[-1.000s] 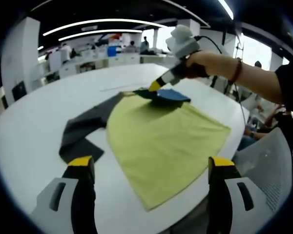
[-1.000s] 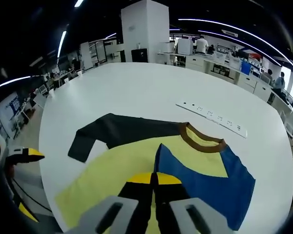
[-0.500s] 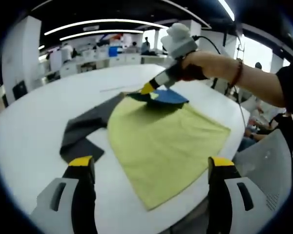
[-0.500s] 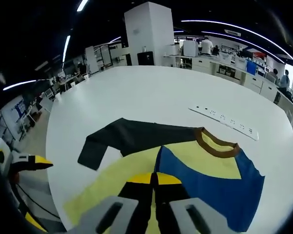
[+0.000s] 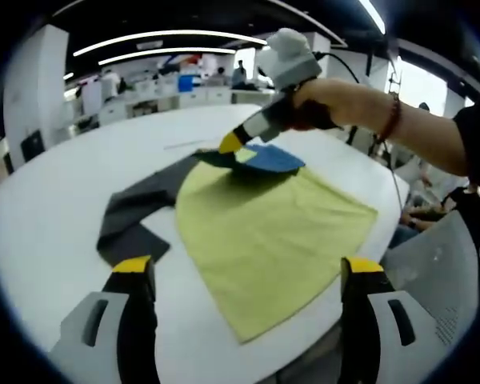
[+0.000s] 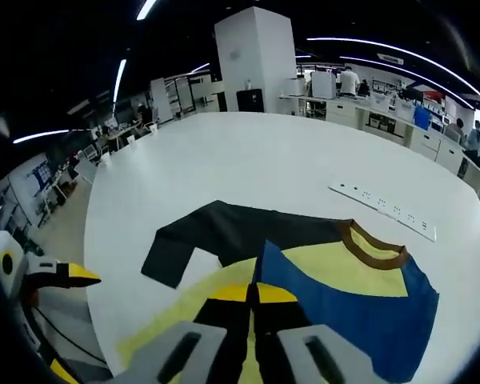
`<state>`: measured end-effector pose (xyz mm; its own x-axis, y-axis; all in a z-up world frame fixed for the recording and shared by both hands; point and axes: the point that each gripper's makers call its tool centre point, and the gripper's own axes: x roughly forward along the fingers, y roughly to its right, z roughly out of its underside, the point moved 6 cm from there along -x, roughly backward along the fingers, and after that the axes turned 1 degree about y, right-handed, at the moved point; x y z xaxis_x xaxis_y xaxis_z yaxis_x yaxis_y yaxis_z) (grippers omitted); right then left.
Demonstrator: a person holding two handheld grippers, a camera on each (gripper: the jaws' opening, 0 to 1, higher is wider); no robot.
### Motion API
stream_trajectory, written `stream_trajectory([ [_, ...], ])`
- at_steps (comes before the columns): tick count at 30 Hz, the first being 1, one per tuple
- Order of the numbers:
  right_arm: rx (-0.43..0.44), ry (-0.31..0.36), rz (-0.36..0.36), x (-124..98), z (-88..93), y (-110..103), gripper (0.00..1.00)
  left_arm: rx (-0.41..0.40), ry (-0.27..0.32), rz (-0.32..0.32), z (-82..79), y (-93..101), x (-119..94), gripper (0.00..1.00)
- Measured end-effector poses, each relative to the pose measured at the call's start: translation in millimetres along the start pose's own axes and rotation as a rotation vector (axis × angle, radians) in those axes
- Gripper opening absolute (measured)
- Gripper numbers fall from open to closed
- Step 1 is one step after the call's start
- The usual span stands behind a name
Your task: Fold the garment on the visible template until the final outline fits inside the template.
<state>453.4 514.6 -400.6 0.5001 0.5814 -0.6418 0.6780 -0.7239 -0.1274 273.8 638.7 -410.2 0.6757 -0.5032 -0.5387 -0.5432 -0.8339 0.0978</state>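
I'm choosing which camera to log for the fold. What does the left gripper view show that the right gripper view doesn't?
Left gripper view alone: the person's hand holding the right gripper, and the left gripper with its jaws wide apart. Right gripper view alone: the brown collar and a white strip lying beyond it. Both: the yellow shirt body, the dark sleeve, the lifted blue sleeve, the white table.

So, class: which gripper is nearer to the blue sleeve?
Right. The right gripper is shut on the blue sleeve, lifting its edge over the yellow shirt body. The left gripper hangs open at the shirt's hem end, far from the sleeve.
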Motion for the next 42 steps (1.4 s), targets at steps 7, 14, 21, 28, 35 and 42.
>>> stream_trajectory([
  [7, -0.001, 0.007, -0.016, 3, -1.2, -6, 0.00, -0.001, 0.005, -0.005, -0.2, -1.8, -1, 0.92],
  [14, -0.009, 0.032, -0.057, 8, -3.4, -15, 0.00, -0.005, 0.000, -0.011, 1.9, -2.8, -1, 0.92],
  [21, -0.017, 0.004, -0.068, 16, 3.9, -16, 0.00, -0.009, 0.003, -0.018, 1.9, -4.9, -3, 0.92],
  [28, -0.023, -0.003, -0.060, 13, 5.3, -7, 0.00, -0.009, 0.002, -0.024, 1.5, -6.3, -3, 0.92],
  [35, -0.001, -0.026, 0.008, 3, 13.6, 17, 0.20, -0.006, 0.007, -0.023, 0.1, -5.6, -2, 0.94],
  [42, 0.015, -0.026, 0.074, -10, 18.8, 46, 0.42, -0.004, 0.010, -0.031, -1.2, -6.8, -2, 0.96],
])
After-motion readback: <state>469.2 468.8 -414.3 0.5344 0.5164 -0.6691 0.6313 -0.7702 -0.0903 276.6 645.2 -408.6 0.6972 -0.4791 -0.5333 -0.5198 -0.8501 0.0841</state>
